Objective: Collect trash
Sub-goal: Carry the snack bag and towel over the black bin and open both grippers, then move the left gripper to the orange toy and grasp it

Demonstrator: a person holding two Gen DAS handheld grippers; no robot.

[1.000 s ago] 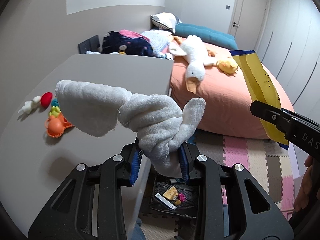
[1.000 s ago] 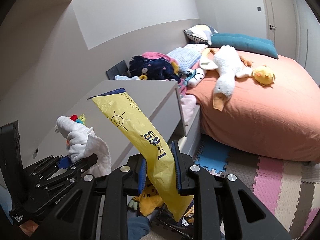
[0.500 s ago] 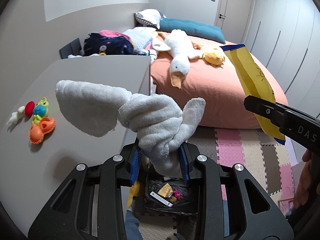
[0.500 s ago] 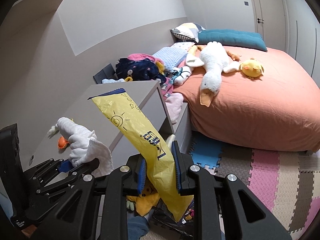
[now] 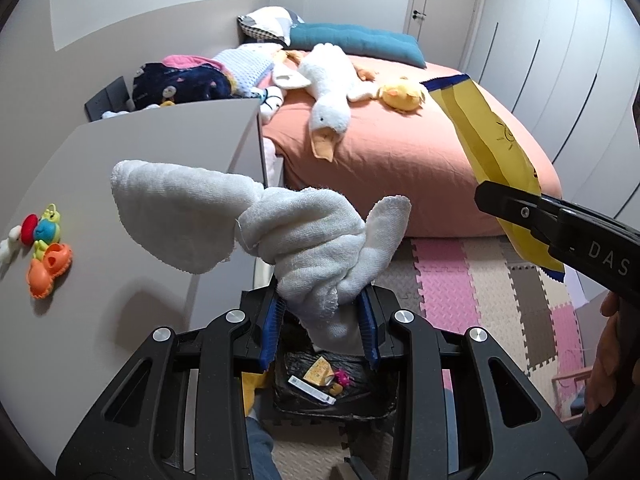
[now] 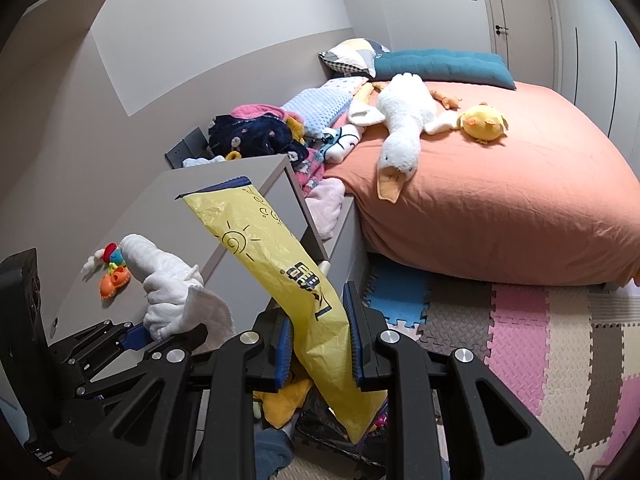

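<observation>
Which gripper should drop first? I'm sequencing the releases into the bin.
Probably left: the left gripper holds the white cloth directly above the trash bin.

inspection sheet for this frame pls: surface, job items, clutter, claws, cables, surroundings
Surface: grey tabletop, beside the bed.
Job's things: white cloth and yellow wrapper, both held; black trash bin on the floor below, already holding scraps.
Clutter: colourful toys on the tabletop.
Claws: left claw shut on the cloth; right claw shut on the wrapper.
Cables: nothing seen.
Surroundings: orange bed with plush goose, foam floor mats.
</observation>
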